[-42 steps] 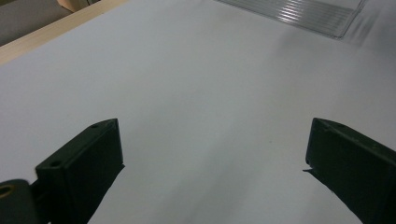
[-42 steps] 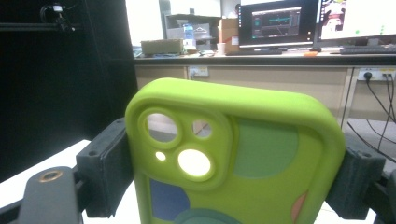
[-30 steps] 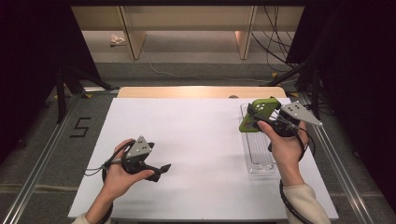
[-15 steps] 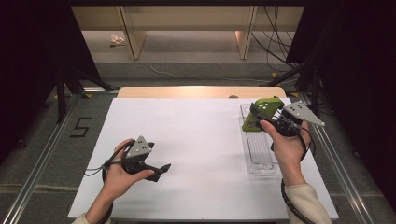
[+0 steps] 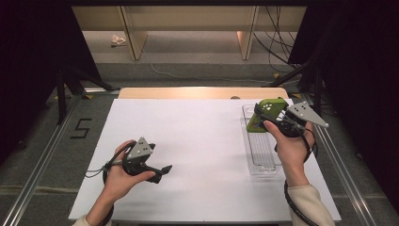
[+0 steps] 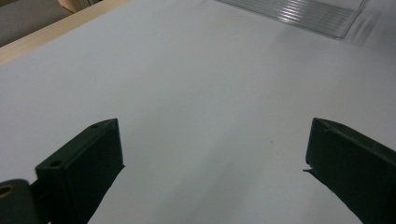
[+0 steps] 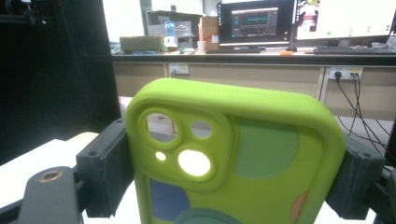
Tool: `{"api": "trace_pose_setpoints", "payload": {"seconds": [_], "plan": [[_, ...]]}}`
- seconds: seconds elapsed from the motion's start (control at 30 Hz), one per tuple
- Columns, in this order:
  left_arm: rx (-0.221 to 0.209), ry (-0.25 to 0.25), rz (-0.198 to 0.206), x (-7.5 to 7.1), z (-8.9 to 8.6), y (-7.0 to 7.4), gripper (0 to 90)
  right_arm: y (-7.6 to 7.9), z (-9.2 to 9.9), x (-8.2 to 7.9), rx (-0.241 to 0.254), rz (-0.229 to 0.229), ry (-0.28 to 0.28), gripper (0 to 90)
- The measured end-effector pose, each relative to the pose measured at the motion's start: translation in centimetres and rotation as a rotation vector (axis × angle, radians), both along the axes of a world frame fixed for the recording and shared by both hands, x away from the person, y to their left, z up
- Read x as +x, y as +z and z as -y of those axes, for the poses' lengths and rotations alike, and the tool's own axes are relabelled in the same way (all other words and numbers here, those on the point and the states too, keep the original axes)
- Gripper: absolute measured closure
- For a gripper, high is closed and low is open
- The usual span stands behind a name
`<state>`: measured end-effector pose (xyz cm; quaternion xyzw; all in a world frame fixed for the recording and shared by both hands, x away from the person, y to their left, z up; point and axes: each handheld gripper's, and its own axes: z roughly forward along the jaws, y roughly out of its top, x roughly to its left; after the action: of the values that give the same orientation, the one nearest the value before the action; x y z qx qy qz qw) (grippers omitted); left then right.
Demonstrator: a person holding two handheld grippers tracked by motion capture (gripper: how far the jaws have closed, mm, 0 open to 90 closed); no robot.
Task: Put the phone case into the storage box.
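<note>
A lime-green phone case (image 5: 264, 114) (image 7: 233, 154) with camera cut-outs and coloured patches is held above the far end of a clear plastic tray (image 5: 261, 155). My right gripper (image 5: 268, 115) (image 7: 233, 177) is shut on it, its black jaws pressing on the case's two long sides. In the right gripper view the case stands upright with the cut-outs at the top left. My left gripper (image 5: 164, 169) (image 6: 212, 163) rests low over the white table at the front left, jaws wide open with nothing between them.
The white tabletop (image 5: 202, 141) has a wooden strip (image 5: 197, 92) along its far edge. The ribbed clear tray (image 6: 299, 11) lies along the table's right side. Metal rails (image 5: 42, 150) flank the table. Dark stands and cables (image 5: 277, 47) are beyond it.
The right hand has lifted the green case slightly and tilted it; the left hand has stayed put.
</note>
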<state>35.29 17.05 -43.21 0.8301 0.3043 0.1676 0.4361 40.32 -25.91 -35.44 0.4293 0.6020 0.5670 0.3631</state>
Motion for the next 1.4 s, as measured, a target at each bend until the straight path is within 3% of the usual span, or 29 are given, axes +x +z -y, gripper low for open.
{"api": "trace_pose_setpoints", "payload": {"seconds": [1.4], "plan": [[0.003,0.001,-0.001,0.07,0.02,-0.12,3.8,-0.63,0.58,0.47,-0.023,-0.011,-0.037,17.6]]}}
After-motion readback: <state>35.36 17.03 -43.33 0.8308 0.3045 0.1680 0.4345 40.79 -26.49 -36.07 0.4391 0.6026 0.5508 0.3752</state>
